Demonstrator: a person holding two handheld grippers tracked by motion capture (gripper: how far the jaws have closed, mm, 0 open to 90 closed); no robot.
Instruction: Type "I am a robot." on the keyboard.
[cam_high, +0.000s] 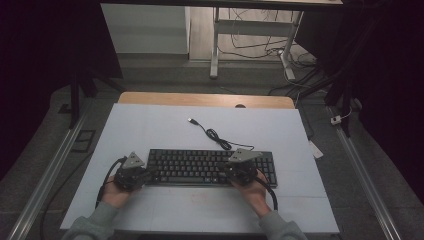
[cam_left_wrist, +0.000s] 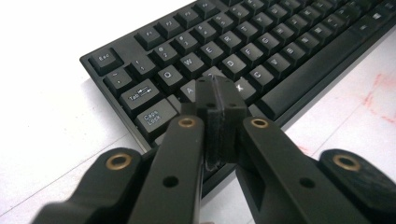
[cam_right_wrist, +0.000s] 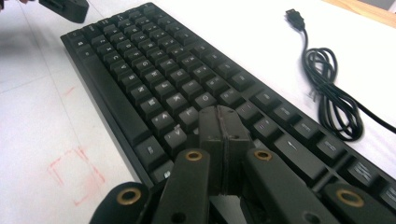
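On the white table top (cam_high: 150, 125) a black keyboard (cam_high: 200, 165) lies flat near the person's edge, its long side running left to right, its cable (cam_high: 217, 137) coiled just behind it and ending in a USB plug (cam_high: 192, 120). The left gripper (cam_high: 150, 175) sits at the keyboard's left end with its jaws pressed together and nothing between them; in the left gripper view its tip (cam_left_wrist: 217, 95) rests over the keys beside A, with Esc, Tab, Caps Lock, Q, W, E, R, D, F and C readable around it. The right gripper (cam_high: 227, 172), likewise closed and empty, hangs over the right part of the keys (cam_right_wrist: 219, 126), where the legends are too blurred to read. Faint red marks (cam_right_wrist: 74, 175) show on the table beside the keyboard's front edge.
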